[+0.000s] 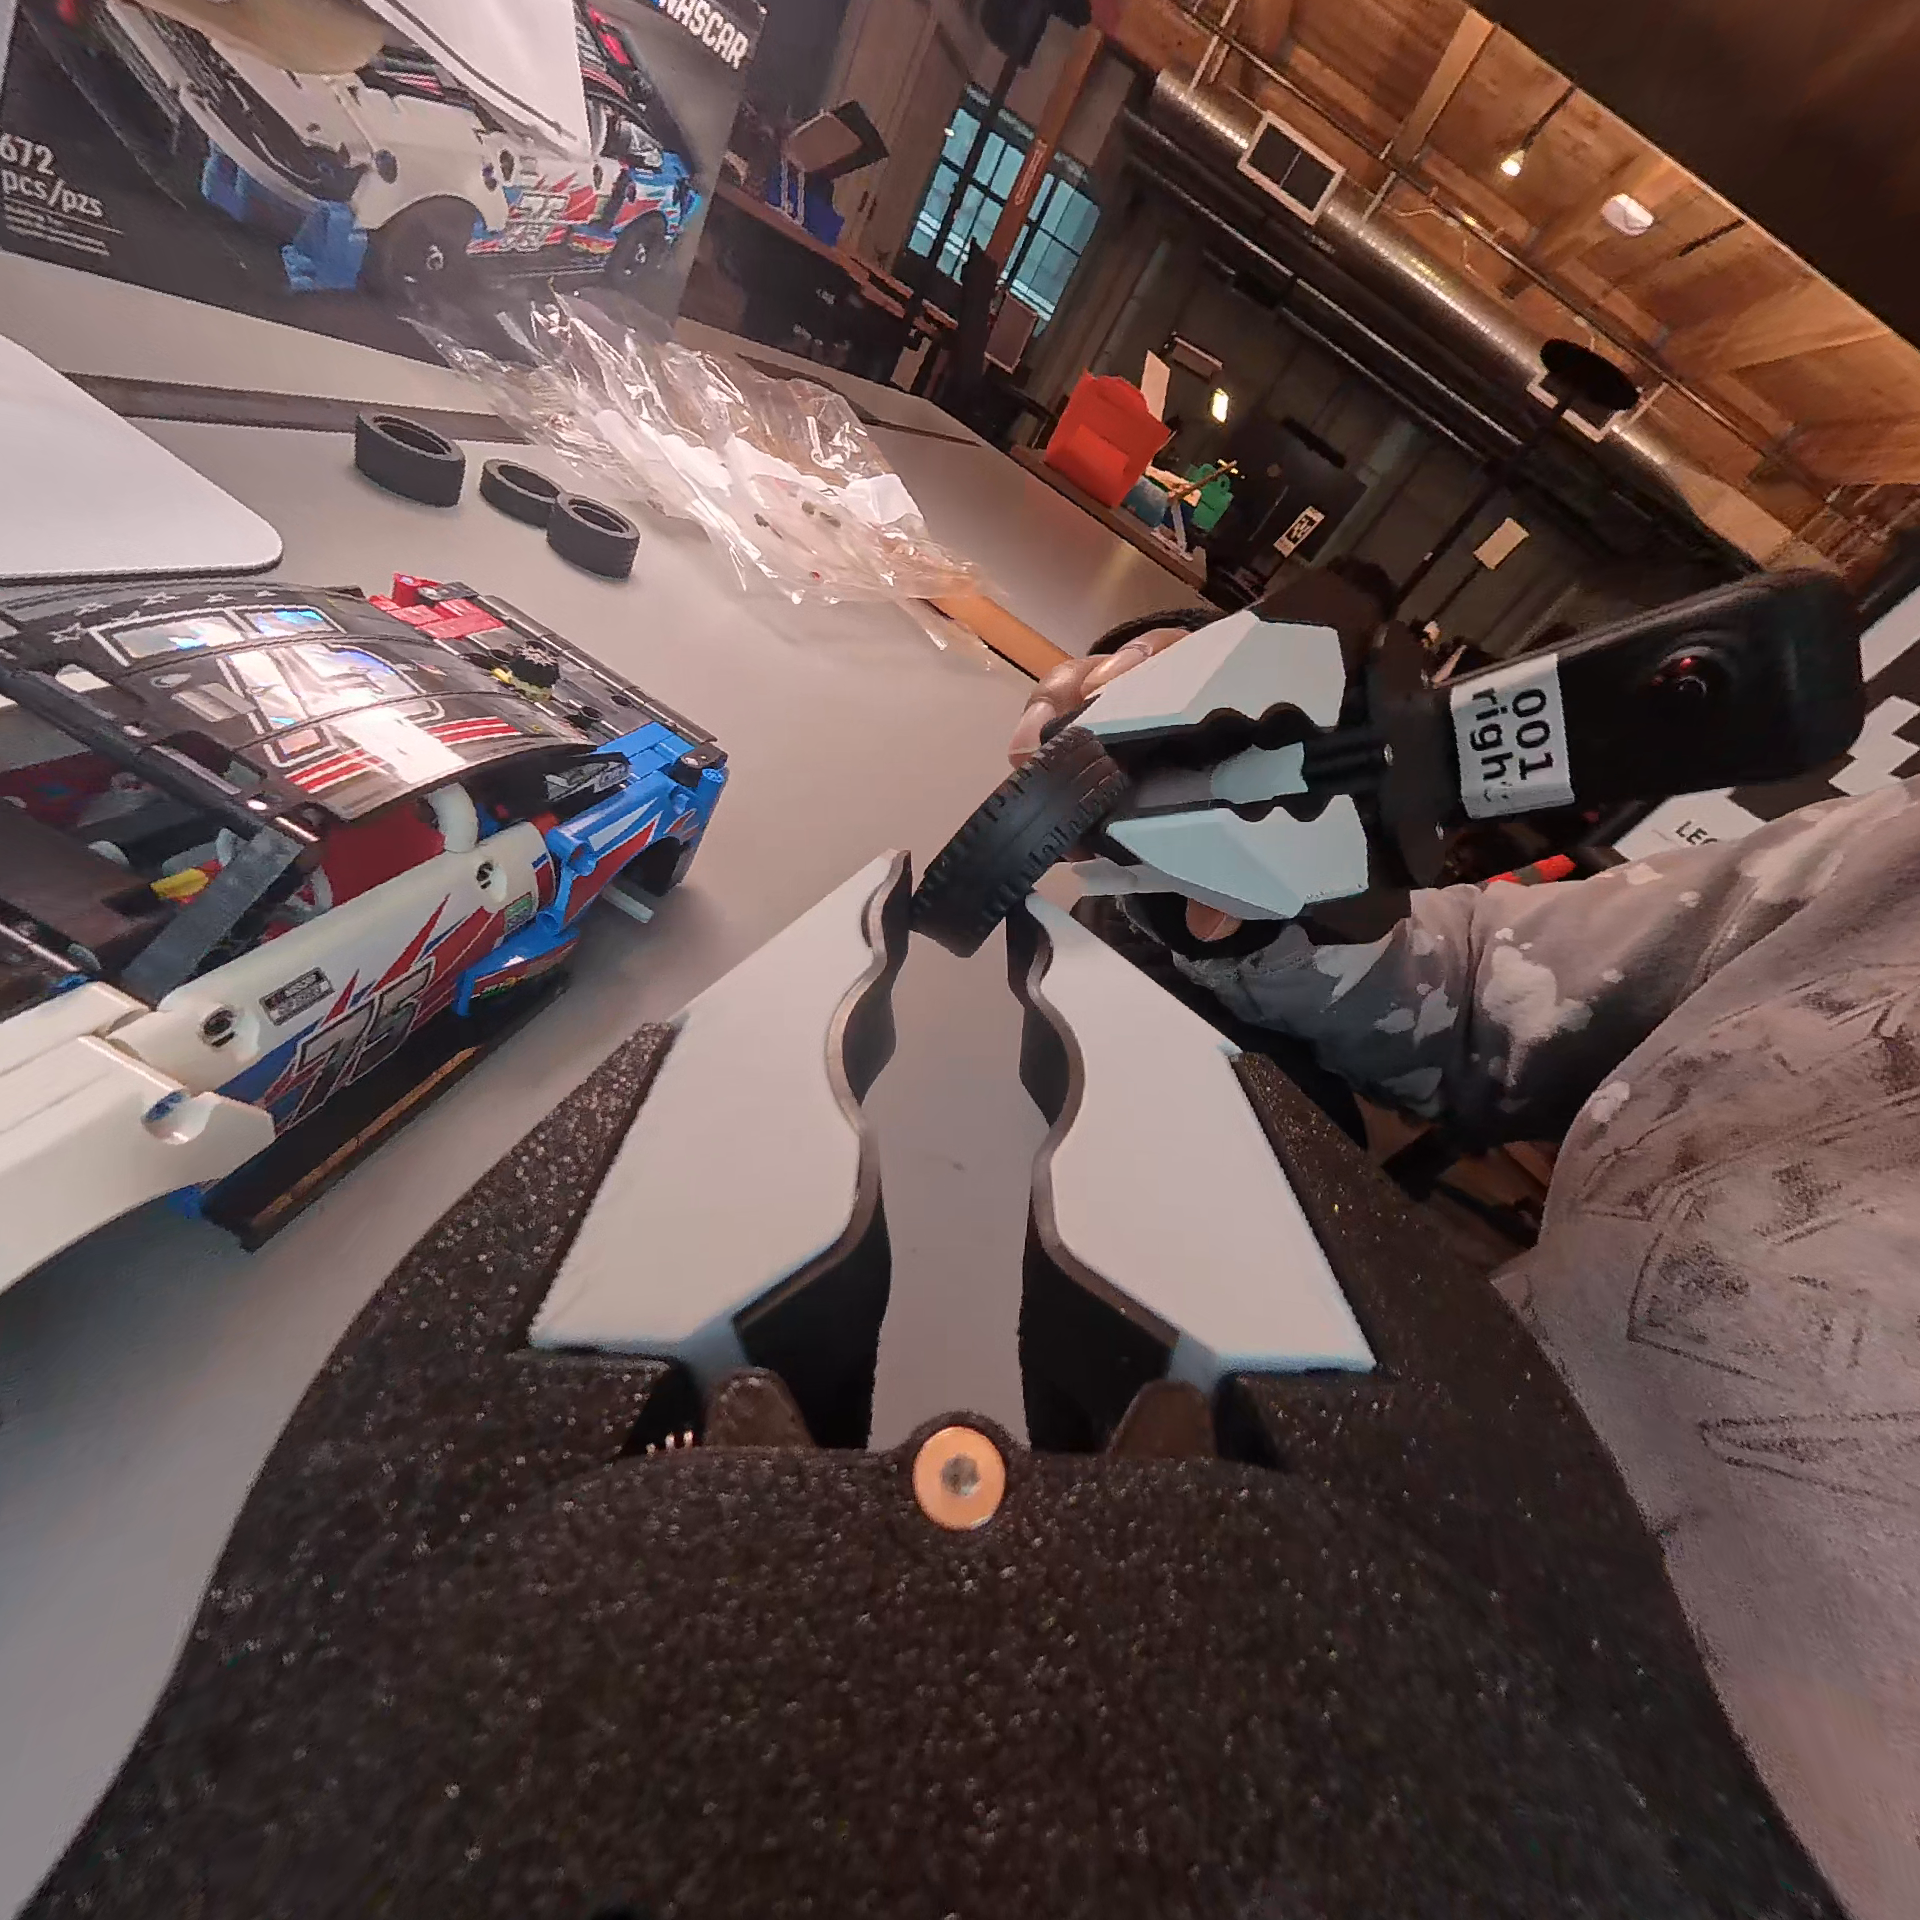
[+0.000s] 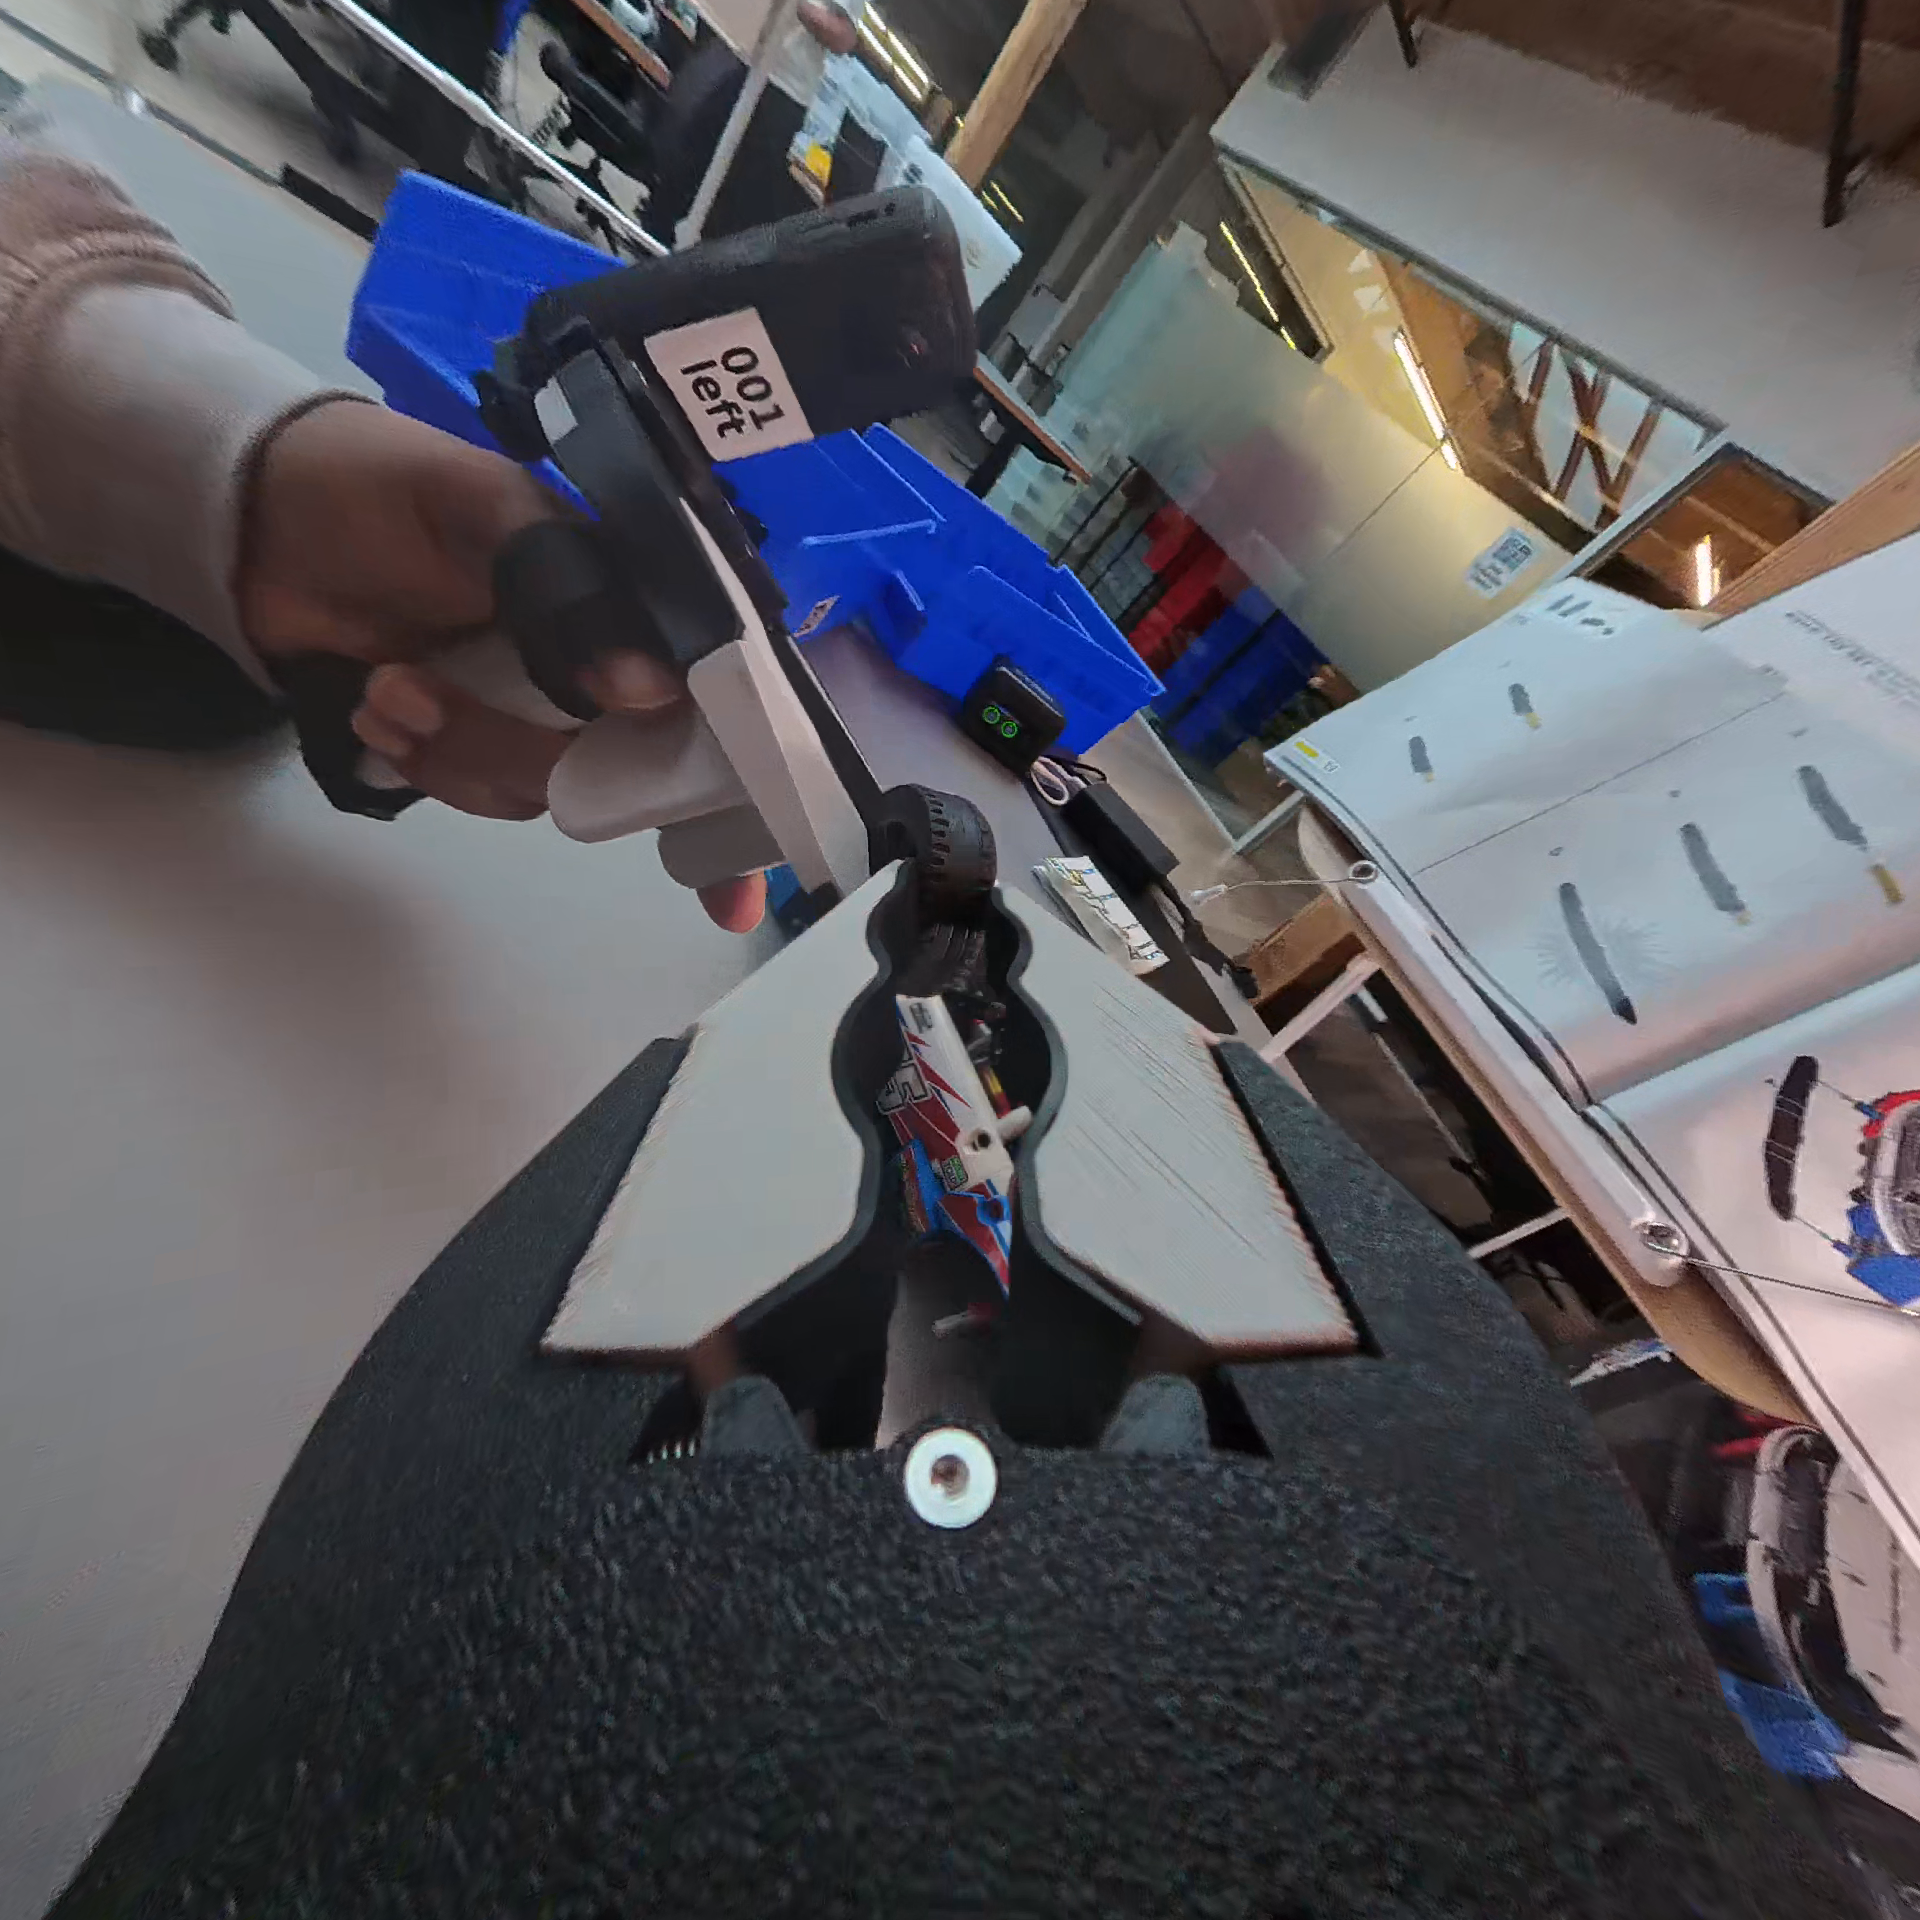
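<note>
The right gripper (image 1: 1081, 821) is clamped on 1 small black tyre (image 1: 1013, 842), pinched between its 2 pale fingers and held in the air above the grey table (image 1: 852, 665); in the right wrist view the same tyre (image 2: 940, 894) sits right at the fingertips of that gripper (image 2: 940, 914). The left gripper (image 1: 961, 914) holds nothing, its 2 fingers spread with a clear gap, and their tips sit just beside the tyre, the left tip nearly touching its tread; whether it truly touches I cannot tell. From the right wrist view the left gripper (image 2: 883, 831) shows edge-on, gripped by a hand (image 2: 416, 623). On the table to the left stands 1 brick-built race car (image 1: 312, 883) in white, blue and red, with its rear wheel arch empty. Beyond it lie 3 more loose black tyres (image 1: 499, 488) in a short row, beside 1 heap of clear plastic bags (image 1: 727, 468). Behind them stands 1 printed box (image 1: 364, 156). The right wrist view shows 1 blue bin (image 2: 935, 582) and 1 open instruction booklet (image 2: 1662, 831).
</note>
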Demonstrator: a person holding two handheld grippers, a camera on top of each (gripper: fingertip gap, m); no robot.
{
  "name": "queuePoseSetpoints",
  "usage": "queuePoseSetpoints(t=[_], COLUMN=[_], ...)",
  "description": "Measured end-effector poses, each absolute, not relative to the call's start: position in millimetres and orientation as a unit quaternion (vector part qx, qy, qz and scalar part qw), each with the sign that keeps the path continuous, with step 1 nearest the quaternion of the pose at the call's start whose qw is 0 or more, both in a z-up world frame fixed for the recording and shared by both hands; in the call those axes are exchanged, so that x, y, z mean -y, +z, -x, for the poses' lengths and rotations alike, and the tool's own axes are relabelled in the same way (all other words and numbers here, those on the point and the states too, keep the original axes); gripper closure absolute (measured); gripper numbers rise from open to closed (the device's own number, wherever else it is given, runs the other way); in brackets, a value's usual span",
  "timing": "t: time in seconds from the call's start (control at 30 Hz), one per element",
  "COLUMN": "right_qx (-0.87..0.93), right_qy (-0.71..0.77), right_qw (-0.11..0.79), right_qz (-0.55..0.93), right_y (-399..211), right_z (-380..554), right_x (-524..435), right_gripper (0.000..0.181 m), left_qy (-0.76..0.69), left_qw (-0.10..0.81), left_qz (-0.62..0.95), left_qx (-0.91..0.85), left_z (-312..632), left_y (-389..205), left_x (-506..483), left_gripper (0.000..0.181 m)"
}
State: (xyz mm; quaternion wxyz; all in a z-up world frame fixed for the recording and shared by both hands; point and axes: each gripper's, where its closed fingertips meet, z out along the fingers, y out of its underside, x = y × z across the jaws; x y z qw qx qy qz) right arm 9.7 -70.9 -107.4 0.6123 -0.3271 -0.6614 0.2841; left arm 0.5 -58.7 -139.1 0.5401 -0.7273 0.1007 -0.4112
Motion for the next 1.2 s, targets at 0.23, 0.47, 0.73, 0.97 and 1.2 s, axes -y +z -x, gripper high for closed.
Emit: queuePoseSetpoints(t=[0.23,0.47,0.73,0.97,1.2], right_qx=[0.662,0.623,0.507,0.494,0.513], right_qy=[0.237,0.363,0.615,0.659,0.608], right_qw=[0.648,0.604,0.414,0.336,0.379], right_qz=[0.295,0.339,0.439,0.457,0.473], right_y=[-111.0,-100.0,-93.8,-103.5,-111.3], right_z=[-6.3,-10.0,-17.4,-8.0,-1.0], right_x=[75.6,73.9,59.6,69.0,60.7], right_gripper=[0.172,0.170,0.169,0.168,0.170], left_qy=[-0.415,-0.352,-0.364,-0.411,-0.403], left_qw=[0.540,0.580,0.612,0.597,0.587], left_qz=[0.731,0.726,0.687,0.670,0.692], left_qx=[-0.047,-0.114,-0.146,-0.157,-0.120], left_z=[8.5,9.7,3.9,-6.6,1.4], left_y=[-145.0,-136.0,-121.8,-114.4,-120.3], left_x=[51.5,57.4,60.6,65.3,58.5], left_gripper=[0.181,0.178,0.140,0.163,0.166])
